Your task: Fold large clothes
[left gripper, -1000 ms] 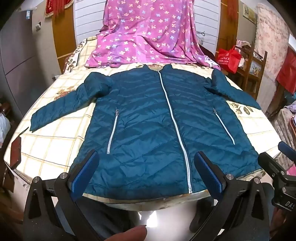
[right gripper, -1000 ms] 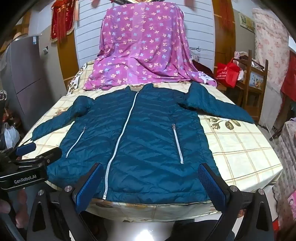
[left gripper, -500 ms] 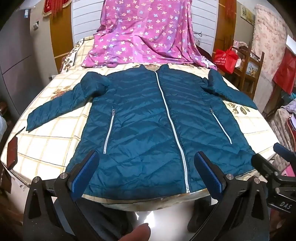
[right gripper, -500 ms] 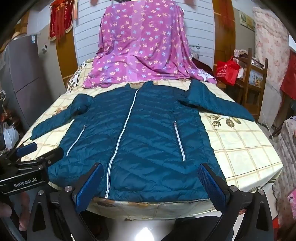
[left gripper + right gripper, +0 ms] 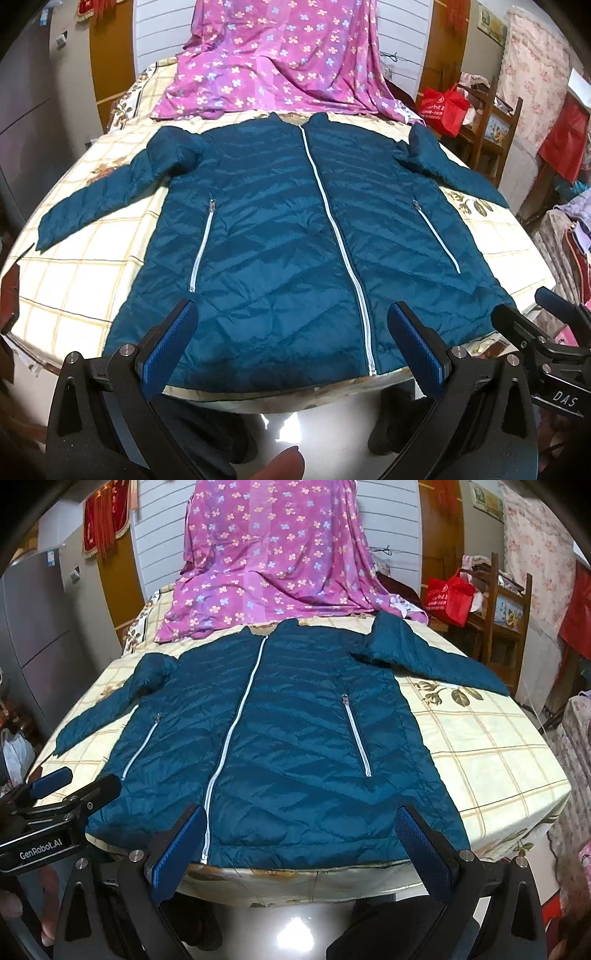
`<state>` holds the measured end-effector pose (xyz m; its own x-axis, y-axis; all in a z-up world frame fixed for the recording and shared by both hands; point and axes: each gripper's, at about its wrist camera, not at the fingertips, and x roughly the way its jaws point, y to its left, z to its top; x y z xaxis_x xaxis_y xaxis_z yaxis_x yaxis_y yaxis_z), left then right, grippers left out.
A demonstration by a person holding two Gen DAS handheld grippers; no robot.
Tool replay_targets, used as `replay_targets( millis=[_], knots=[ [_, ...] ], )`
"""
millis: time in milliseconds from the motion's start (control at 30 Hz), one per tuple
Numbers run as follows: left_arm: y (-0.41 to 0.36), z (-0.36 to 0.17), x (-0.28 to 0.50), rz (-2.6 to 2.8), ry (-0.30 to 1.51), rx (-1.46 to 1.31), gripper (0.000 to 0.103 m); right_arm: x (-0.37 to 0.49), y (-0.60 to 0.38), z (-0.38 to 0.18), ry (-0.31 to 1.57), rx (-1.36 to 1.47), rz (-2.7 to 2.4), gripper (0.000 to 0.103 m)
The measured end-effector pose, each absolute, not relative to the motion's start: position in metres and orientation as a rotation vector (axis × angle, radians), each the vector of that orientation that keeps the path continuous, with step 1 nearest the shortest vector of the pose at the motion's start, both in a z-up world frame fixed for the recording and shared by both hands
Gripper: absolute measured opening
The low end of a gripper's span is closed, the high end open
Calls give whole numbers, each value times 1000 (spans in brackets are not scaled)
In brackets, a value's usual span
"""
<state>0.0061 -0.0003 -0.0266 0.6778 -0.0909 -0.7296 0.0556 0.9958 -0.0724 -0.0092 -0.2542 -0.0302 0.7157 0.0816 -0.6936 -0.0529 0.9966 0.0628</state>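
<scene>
We see teal jacket (image 5: 280, 236) flat, zipped, sleeves out on checked bed (image 5: 491, 746). Pink floral sheet (image 5: 273, 55) just behind collar, red bag (image 5: 448, 596) far right. Left gripper (image 5: 291, 350) & right gripper (image 5: 295, 849) both spread wide, holding nothing, at hem.

black left gripper (image 5: 291, 328), ribbed blue pads (image 5: 168, 345), silver screws
</scene>
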Motion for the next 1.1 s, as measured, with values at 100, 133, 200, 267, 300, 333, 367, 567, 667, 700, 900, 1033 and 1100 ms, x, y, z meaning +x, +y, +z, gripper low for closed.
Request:
replay_targets(
  millis=[100, 133, 200, 267, 300, 333, 367, 567, 667, 700, 900, 1033, 1100],
  knots=[
    [3, -30, 8, -78, 821, -52, 103, -8, -255, -33, 775, 36, 65, 101],
    [4, -30, 9, -76, 815, -52, 103, -8, -255, -33, 774, 35, 62, 101],
    [8, -27, 7, -65, 780, -52, 103, -7, -255, -33, 773, 35, 60, 101],
    [11, -24, 6, -63, 753, -56, 103, -7, -256, -34, 774, 39, 57, 101],
    [13, -22, 5, -76, 734, -69, 103, -7, -256, -34, 774, 39, 56, 101],
    [16, -21, 6, -93, 721, -86, 103, -7, -256, -35, 775, 41, 56, 101],
    [17, -21, 6, -126, 716, -115, 103, -7, -257, -35, 776, 44, 57, 101],
    [6, -25, 9, -171, 762, -76, 103, -8, -258, -35, 770, 48, 60, 101],
    [3, -29, 10, -161, 797, -72, 103, -8, -260, -34, 770, 51, 62, 101],
    [3, -31, 10, -147, 803, -67, 103, -8, -260, -34, 769, 51, 61, 101],
    [12, -38, 10, -112, 809, -84, 103, -9, -260, -34, 761, 54, 61, 101],
    [9, -37, 8, -52, 799, -61, 103, -10, -260, -33, 764, 57, 62, 101],
    [7, -37, 8, -43, 798, -50, 103, -11, -260, -32, 759, 58, 66, 101]
  ],
)
